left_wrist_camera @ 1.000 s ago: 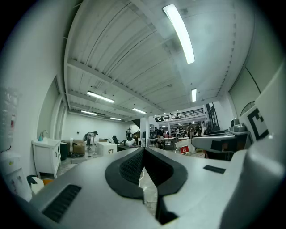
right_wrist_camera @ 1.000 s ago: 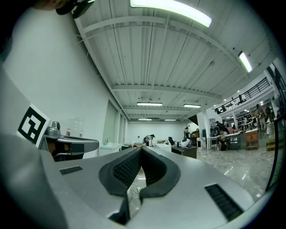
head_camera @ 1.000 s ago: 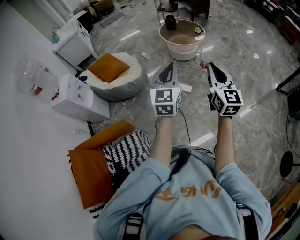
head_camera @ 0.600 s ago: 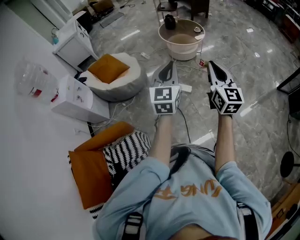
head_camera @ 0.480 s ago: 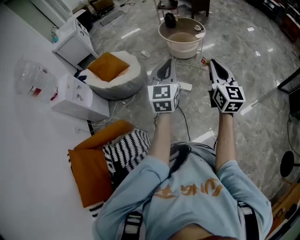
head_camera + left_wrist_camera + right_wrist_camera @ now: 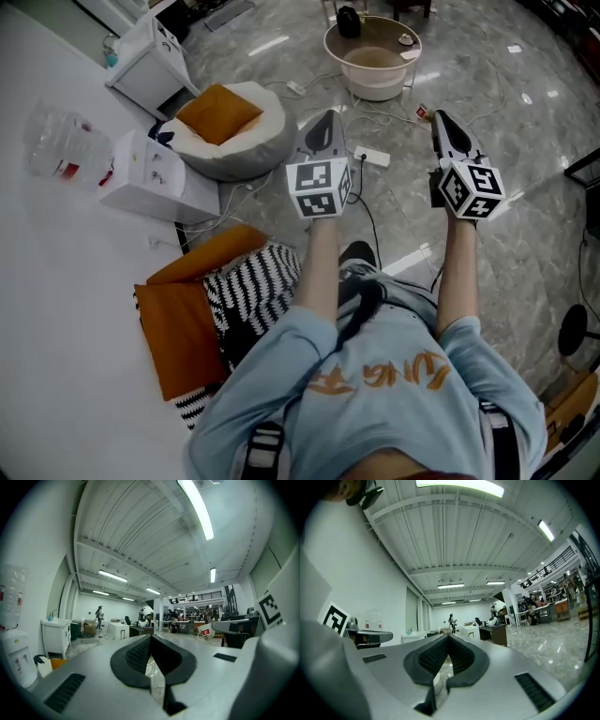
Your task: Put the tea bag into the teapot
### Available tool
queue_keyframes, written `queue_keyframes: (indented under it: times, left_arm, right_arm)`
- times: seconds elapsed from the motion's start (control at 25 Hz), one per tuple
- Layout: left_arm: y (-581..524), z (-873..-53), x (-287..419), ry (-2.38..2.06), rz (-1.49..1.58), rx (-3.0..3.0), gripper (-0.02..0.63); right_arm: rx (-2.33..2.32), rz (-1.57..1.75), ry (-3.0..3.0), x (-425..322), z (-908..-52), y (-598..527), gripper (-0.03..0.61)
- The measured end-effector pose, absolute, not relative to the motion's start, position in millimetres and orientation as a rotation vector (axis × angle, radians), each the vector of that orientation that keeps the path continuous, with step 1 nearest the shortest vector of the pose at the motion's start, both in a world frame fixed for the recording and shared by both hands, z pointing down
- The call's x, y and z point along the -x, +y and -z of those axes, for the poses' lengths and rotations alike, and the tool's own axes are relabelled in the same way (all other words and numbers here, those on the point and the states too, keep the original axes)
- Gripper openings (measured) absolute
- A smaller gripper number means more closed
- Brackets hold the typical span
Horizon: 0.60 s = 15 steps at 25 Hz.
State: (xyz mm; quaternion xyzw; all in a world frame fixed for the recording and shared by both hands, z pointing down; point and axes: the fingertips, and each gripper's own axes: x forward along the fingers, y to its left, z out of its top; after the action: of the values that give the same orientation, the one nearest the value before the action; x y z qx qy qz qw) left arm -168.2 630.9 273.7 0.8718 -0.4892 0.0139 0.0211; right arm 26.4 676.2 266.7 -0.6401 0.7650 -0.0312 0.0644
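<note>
Grey marble floor (image 6: 525,159) lies under both claws. The left claw (image 6: 325,120) and right claw (image 6: 442,122) are each pressed together, pinching nothing. Over the last second they have sunk a little and drifted apart, still well short of the dark teapot (image 6: 350,19) on the round beige stand (image 6: 375,86). The tea bag is too small to pick out, so the reach has likely barely begun.

Glossy marble floor (image 6: 525,141), white wall (image 6: 56,328)
</note>
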Motion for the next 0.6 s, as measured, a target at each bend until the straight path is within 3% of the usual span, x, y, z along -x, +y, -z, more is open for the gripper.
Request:
queue_keyframes:
  times: [0.24,0.6]
  left_arm:
    - [567,-312,157,-1.487,-0.070,-2.658,0.025]
    - [385,-360,174,-1.509,-0.028,-2.477,0.025]
  right_arm:
    - [1.980,0.160,2.313,-45,-302,618,0.011]
    - [2.024,0.228,2.411,-54,-330,447,0.012]
